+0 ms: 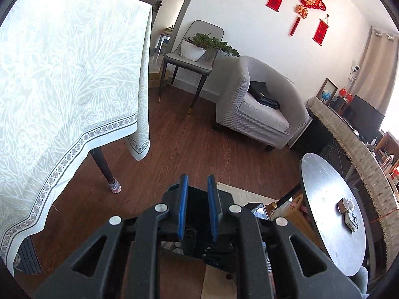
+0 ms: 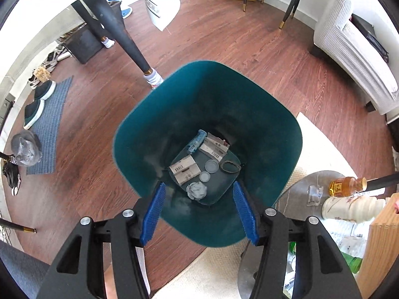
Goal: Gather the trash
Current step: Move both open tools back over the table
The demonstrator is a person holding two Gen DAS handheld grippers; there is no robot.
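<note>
My right gripper (image 2: 199, 185) points down into the teal trash bin (image 2: 207, 92), jaws wide apart with nothing between the blue pads. On the bin's bottom lie a crumpled paper ball (image 2: 197, 190), two round lids (image 2: 211, 166), torn cardboard labels (image 2: 183, 170), a blue wrapper (image 2: 197, 141) and a rubber band (image 2: 230, 167). My left gripper (image 1: 198, 178) hovers over the wood floor, pads a narrow gap apart and empty. To its right, a round metal side table (image 1: 324, 199) carries a few small scraps (image 1: 348, 211). In the right wrist view, two bottles (image 2: 346, 186) lie beside the bin.
A dining table under a pale tablecloth (image 1: 62, 74) fills the left, with its dark leg (image 2: 119, 32) near the bin. A grey armchair (image 1: 254, 104) and a chair with a potted plant (image 1: 194, 47) stand behind. Slippers rest on a mat (image 2: 47, 124); a grey cat (image 2: 26, 148) sits there.
</note>
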